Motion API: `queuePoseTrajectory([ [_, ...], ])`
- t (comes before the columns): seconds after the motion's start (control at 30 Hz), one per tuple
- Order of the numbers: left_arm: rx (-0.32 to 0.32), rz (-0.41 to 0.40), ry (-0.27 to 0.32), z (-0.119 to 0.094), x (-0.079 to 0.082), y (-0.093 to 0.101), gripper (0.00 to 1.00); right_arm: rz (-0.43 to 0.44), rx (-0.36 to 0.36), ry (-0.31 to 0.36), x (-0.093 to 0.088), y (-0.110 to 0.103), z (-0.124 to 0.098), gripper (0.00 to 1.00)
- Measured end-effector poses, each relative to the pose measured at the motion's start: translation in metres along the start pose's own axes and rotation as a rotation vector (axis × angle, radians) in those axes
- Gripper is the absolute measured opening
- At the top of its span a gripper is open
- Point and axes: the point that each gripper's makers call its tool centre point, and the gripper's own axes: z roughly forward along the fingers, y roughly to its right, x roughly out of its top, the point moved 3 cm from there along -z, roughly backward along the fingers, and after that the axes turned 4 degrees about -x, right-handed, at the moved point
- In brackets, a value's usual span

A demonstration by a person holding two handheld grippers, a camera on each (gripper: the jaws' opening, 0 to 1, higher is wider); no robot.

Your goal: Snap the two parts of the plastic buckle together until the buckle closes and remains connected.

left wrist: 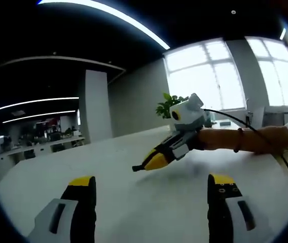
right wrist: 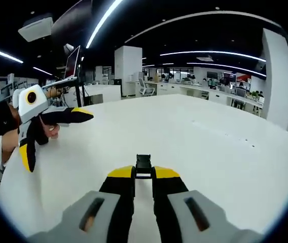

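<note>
One buckle part (right wrist: 143, 166), small and black, sits pinched between the closed yellow-tipped jaws of the right gripper (right wrist: 143, 173) in the right gripper view, poking out past the tips so its free end stays clear for mating. That hold looks deliberate: gripped at the rear, the front of the piece can meet its partner without the jaws getting in the way. I cannot tell which half of the buckle it is, and I cannot make out the other half.

Nearest in the left gripper view, the left gripper (left wrist: 151, 182) has its jaws spread wide apart with nothing between them, held just above the white table (left wrist: 123, 152). Beyond them, the right gripper (left wrist: 146, 164) crosses in from the right, carried by a hand (left wrist: 207, 137), its tip pointing leftward with a dark sliver at the end that is likely the same buckle part.

Further off in the right gripper view, the left gripper (right wrist: 58, 131) hangs at the left, jaws apart, well clear of the held piece. Judging from this, the joining has not begun. Behind, a potted plant (left wrist: 165, 105) stands by bright windows (left wrist: 205, 76).
</note>
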Motion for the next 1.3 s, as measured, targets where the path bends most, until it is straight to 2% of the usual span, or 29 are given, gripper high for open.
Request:
queuePoseTrajectory([
  [0.7,-0.006,0.002,0.001,0.0,0.0,0.001,0.92,-0.017,-0.002,-0.065,-0.014,0.001,0.007,0.11],
  [0.9,-0.004,0.008,0.0,0.0,0.0,0.0,0.92,-0.014,0.006,-0.072,-0.018,-0.003,0.006,0.11],
  [1.3,-0.002,0.008,0.001,-0.001,0.001,0.002,0.91,-0.005,0.014,-0.074,-0.021,0.004,0.009,0.11],
])
